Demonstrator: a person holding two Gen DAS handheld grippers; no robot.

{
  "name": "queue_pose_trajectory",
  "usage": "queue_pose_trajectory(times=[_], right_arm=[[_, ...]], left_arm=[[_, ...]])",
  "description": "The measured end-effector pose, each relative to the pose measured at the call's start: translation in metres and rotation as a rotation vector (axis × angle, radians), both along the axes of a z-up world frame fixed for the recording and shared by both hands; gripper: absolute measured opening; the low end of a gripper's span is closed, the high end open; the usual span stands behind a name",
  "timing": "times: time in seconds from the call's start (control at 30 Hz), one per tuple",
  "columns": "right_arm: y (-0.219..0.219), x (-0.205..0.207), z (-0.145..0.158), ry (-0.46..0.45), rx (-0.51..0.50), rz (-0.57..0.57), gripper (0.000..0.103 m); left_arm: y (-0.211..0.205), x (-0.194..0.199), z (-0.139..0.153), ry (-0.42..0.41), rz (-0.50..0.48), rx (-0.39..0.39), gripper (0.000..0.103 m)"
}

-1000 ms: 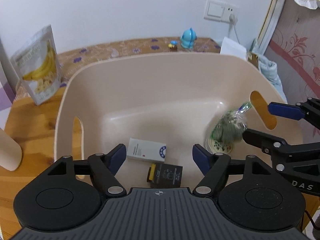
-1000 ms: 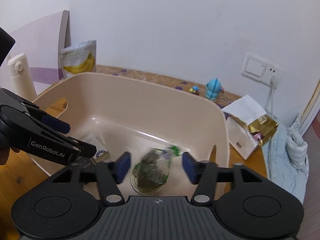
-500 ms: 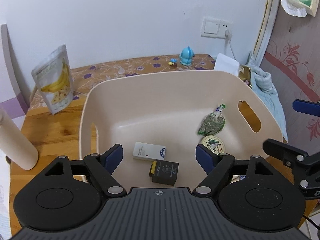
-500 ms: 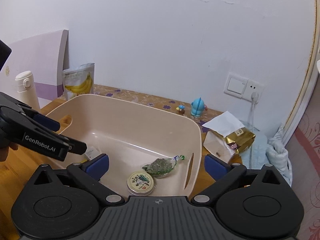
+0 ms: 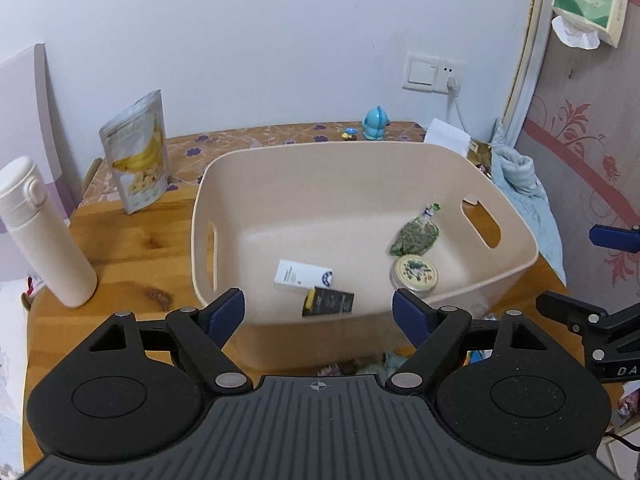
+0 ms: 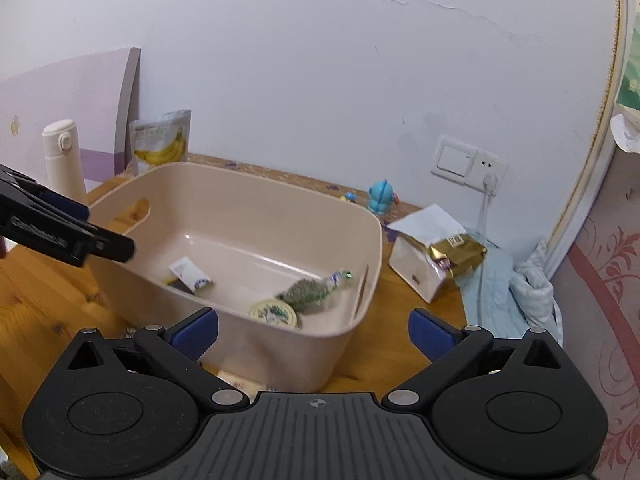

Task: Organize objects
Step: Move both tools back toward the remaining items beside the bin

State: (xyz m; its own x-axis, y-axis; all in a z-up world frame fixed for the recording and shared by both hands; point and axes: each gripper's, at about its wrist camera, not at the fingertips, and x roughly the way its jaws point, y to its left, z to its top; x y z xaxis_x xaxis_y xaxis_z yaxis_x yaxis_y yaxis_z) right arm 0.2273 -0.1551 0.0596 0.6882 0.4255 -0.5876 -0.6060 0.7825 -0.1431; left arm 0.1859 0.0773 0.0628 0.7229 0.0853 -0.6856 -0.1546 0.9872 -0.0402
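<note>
The right gripper point(image 6: 313, 330) stands with its blue-padded jaws spread as wide as they go, nothing between them; they have just been opening, and the near right corner of the beige bin point(image 6: 360, 236) shows through the gap. The left gripper point(image 5: 319, 312) is also spread wide and bare, its jaws having just been opening a little, and it hangs over the bin's near wall. Each tool shows at the edge of the other's view, the left one as a black finger with a blue pad at the far left of the right wrist picture.

Inside the bin lie four things. A clear packet of green dried herbs point(image 5: 416, 234) rests near the right-hand handle slot, its tied end pointing toward the far wall. Just in front of it, touching or nearly so, sits a round flat tin point(image 5: 415, 273) with a pale printed lid. Toward the middle lies a small white box point(image 5: 303, 275), and a small black box point(image 5: 329, 302) lies against its near edge.

The bin sits on a wooden table point(image 5: 120, 248). To its left stand a cream flask point(image 5: 42, 232) and, further back, a banana chip pouch point(image 5: 138, 152). Behind the bin, by the wall, stands a blue toy figure point(image 5: 376, 122); at the right lie a white paper bag point(image 6: 424, 252) with a gold packet point(image 6: 460, 254) and a pale blue cloth point(image 6: 508, 292)
</note>
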Motion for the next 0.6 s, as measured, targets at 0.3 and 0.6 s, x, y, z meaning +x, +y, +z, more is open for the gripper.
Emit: queue_pose_trajectory(times=[0.3, 0.6], right_arm=[[-0.013, -0.015, -0.017, 0.04, -0.014, -0.001, 0.103], [-0.017, -0.025, -0.031, 0.062, -0.05, -0.01, 0.103]], left_arm=[[0.0, -0.027, -0.013, 0.02, 0.018, 0.006, 0.083], [-0.011, -0.045, -0.036, 0.07, 0.003, -0.006, 0.083]])
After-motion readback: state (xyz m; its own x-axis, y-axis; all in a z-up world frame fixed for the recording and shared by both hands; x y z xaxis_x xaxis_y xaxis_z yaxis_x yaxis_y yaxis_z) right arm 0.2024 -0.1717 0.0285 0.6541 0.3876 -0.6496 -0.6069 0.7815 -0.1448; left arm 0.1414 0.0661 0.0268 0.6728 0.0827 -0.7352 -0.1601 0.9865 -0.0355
